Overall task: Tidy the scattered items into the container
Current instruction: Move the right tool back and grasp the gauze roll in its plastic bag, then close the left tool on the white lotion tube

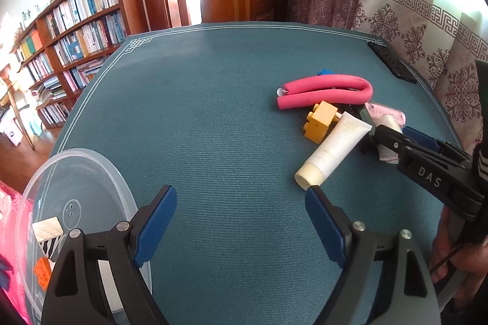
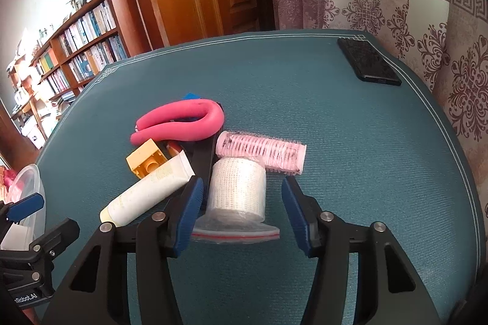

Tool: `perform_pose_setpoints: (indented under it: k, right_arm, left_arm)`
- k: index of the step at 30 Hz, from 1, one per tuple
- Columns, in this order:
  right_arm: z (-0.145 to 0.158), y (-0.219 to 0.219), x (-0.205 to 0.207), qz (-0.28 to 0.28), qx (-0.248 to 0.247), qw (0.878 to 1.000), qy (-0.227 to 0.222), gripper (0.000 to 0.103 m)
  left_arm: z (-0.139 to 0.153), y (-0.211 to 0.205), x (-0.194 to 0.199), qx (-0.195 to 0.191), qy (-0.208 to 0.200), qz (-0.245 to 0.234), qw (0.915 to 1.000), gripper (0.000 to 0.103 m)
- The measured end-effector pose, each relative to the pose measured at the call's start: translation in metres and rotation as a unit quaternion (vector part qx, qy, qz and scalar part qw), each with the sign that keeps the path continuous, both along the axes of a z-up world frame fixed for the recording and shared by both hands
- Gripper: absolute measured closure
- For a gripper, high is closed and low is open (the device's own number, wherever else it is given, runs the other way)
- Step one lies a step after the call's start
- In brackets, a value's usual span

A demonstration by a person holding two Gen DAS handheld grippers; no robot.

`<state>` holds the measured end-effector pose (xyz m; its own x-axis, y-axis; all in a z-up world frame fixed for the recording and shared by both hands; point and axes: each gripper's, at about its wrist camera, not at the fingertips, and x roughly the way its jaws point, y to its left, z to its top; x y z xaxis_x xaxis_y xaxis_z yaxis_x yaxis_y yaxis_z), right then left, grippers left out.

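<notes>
- The step in hand looks like a pick from the pile: the right gripper (image 2: 241, 203) hangs with its jaws apart, straddling a white gauze roll (image 2: 238, 191) at lower centre of the right wrist view, nothing clamped
- The roll stands on end in a clear zip bag (image 2: 236, 232), between the two blue pads; whether either pad touches it I cannot tell
- Next move, I judge: close on the roll and carry it to the clear plastic container (image 1: 76, 172), lower left of the left wrist view
- Just above the roll lie a pink hair roller (image 2: 262, 152), a cream tube (image 2: 146, 195), a yellow toy block (image 2: 146, 158) and a bent pink foam curler (image 2: 183, 123)
- The left gripper (image 1: 241, 221) is spread wide and empty beside the container
</notes>
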<state>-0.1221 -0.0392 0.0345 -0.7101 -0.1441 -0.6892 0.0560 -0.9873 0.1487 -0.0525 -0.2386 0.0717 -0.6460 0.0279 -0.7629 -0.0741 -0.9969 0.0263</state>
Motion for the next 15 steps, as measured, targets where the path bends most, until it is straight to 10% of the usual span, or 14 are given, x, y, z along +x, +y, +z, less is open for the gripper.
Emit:
perform_pose_setpoints:
  k: [15]
  right_arm:
    - [0.011, 0.026, 0.023, -0.008, -0.055, 0.998, -0.006, 0.064]
  left_arm:
    - [-0.010, 0.025, -0.018, 0.016, -0.017, -0.032, 0.9992, 0.014]
